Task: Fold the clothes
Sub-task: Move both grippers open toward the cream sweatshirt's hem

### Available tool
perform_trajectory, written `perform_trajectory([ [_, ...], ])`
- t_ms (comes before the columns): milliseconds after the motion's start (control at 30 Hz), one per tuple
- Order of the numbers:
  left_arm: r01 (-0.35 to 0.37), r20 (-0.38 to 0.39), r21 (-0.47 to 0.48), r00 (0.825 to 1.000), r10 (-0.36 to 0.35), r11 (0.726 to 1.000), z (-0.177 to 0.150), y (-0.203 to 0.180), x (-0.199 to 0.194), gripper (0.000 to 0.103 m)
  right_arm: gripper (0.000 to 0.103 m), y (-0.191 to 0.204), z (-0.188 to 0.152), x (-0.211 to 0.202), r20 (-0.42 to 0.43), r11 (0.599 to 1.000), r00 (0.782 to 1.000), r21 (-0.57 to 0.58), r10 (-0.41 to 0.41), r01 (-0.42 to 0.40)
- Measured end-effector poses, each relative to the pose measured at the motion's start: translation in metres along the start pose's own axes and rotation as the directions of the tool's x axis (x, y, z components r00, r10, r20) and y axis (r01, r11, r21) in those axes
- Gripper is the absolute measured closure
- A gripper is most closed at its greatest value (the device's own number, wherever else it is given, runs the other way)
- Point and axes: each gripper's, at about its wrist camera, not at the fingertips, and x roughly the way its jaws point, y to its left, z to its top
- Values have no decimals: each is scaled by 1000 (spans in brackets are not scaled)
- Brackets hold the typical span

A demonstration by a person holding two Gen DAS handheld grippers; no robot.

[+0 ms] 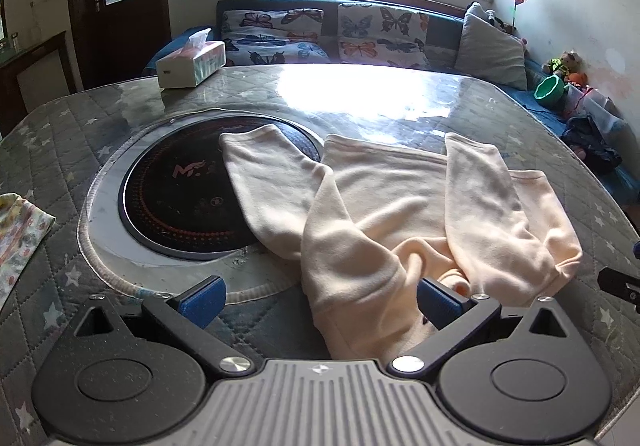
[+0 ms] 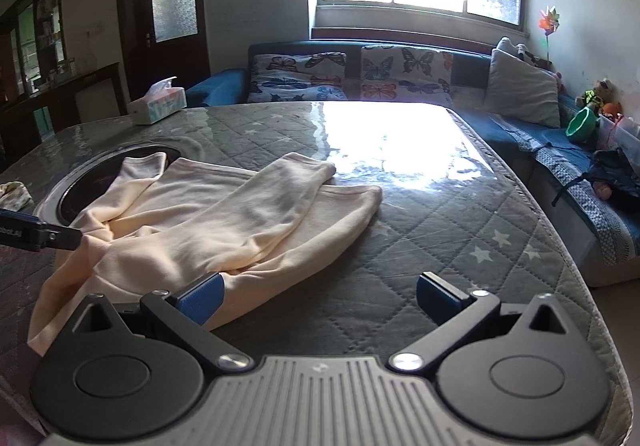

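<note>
A cream long-sleeved top [image 1: 384, 217] lies on the quilted table [image 1: 60, 165], both sleeves folded across its body. Its left sleeve overlaps the round black hotplate [image 1: 176, 189]. My left gripper [image 1: 320, 302] is open, with the near edge of the top lying between its blue pads; the right pad [image 1: 438, 304] rests against the cloth. In the right wrist view the top [image 2: 216, 221] lies left of centre. My right gripper [image 2: 320, 298] is open, its left pad [image 2: 202, 300] at the garment's near right corner, its right pad over bare table [image 2: 460, 230].
A tissue box [image 1: 190, 63] stands at the far left of the table. A patterned cloth [image 1: 18, 230] lies at the left edge. A sofa with butterfly cushions [image 1: 320, 33] runs behind the table. Toys and a green bowl [image 1: 550, 87] sit at the right.
</note>
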Motion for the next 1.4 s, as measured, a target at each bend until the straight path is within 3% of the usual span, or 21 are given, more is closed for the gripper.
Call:
perform_trajectory([
  [500,19,-4,6,1000,-19,1000,-5,-12,-7,0,0,16,-5,-11,-3,999,1000,-26,26,-26],
  [1133,15,-31,-79,999,-18,997,-9,-9,-7,0,0,20,-10,-13,-30,992,1000,128,-10,14],
  [1400,18,-52,-79,998,-23,997,-18,-14,-7,0,0,32,-14,-11,-57,992,998,121,-15,22],
])
